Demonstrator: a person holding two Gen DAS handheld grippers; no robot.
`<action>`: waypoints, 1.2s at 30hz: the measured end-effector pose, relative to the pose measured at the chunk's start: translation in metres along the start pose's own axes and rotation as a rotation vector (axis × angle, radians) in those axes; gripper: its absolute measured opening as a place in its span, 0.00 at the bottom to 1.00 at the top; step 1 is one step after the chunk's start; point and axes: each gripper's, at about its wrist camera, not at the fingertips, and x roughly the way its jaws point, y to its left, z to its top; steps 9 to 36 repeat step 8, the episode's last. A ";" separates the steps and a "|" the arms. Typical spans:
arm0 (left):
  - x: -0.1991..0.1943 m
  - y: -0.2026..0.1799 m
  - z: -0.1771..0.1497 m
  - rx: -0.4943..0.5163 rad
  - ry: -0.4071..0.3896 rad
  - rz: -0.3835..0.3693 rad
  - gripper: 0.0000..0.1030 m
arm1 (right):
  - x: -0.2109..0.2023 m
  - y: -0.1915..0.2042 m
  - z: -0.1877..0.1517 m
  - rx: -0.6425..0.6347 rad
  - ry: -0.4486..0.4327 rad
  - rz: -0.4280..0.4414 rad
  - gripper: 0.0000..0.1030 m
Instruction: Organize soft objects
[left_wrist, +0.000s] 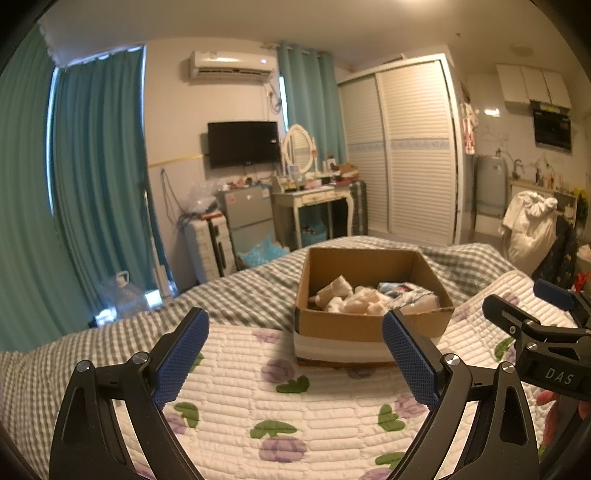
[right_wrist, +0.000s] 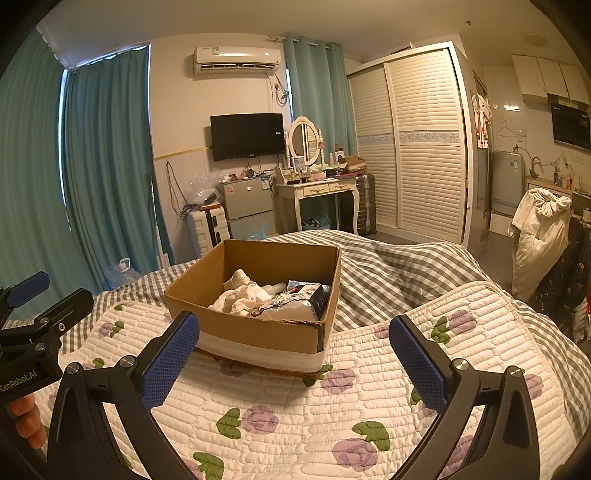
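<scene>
An open cardboard box (left_wrist: 328, 325) (right_wrist: 258, 332) stands on a white quilt with purple flowers (left_wrist: 295, 406) (right_wrist: 314, 406) on the bed. Inside lie crumpled white cloths (left_wrist: 354, 301) (right_wrist: 243, 297) and packaged soft items (left_wrist: 410, 293) (right_wrist: 295, 306). My left gripper (left_wrist: 295, 350) is open and empty, hovering over the quilt just short of the box. My right gripper (right_wrist: 295, 354) is open and empty, also just short of the box. Each gripper shows at the edge of the other's view.
A grey checked blanket (left_wrist: 240, 291) (right_wrist: 388, 280) covers the bed behind the quilt. Beyond the bed stand a suitcase (right_wrist: 207, 229), a small fridge (right_wrist: 247, 206), a dressing table (right_wrist: 317, 192) and a wardrobe (right_wrist: 413, 140). Teal curtains (left_wrist: 96, 177) hang at left.
</scene>
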 end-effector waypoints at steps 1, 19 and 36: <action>0.000 0.000 -0.001 0.002 0.001 0.000 0.94 | 0.000 0.000 0.000 0.000 0.000 -0.001 1.00; 0.001 -0.001 -0.002 -0.004 0.004 -0.006 0.94 | 0.000 0.000 0.000 0.001 0.000 -0.003 1.00; 0.001 -0.001 -0.002 -0.004 0.004 -0.006 0.94 | 0.000 0.000 0.000 0.001 0.000 -0.003 1.00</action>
